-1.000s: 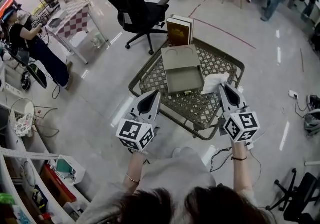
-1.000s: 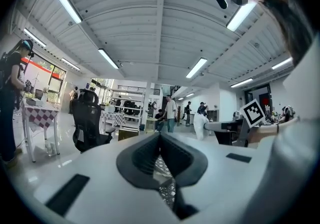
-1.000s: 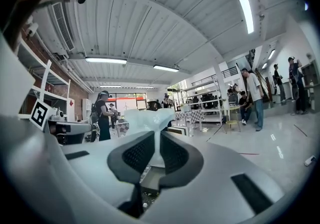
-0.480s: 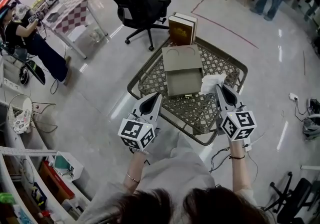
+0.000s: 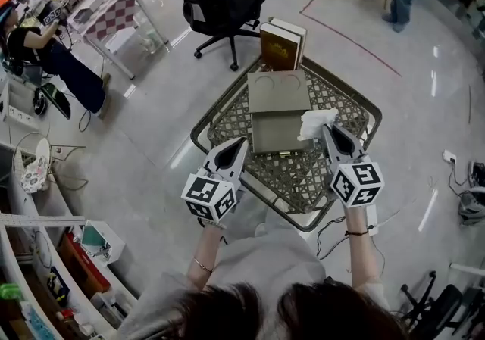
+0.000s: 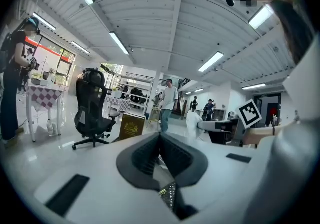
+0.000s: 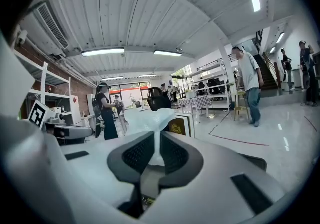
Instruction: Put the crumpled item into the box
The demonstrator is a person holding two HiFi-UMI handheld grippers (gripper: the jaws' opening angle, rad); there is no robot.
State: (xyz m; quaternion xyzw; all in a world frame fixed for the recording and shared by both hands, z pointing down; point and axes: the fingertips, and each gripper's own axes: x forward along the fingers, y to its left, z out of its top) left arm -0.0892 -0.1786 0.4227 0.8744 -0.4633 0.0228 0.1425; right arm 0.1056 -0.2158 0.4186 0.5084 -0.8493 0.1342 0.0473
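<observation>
At the box's [image 5: 276, 134] right edge, the right gripper [image 5: 327, 131] pinched the crumpled tissue [image 5: 317, 122]. It probably needed centring over the box before release. The left gripper [image 5: 241, 141] was closed and empty.

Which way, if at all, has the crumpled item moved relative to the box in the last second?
Yes. Held by the right gripper, the crumpled item has moved left, toward the open box; it now overlaps the box's right edge.

A dark lattice-topped desk [image 5: 227, 117] (rounded rim) carries an open grey box [image 5: 279, 134], its lid [image 5: 278, 91] flipped back flat, and two books [image 5: 282, 45] upright at the far edge.
</observation>
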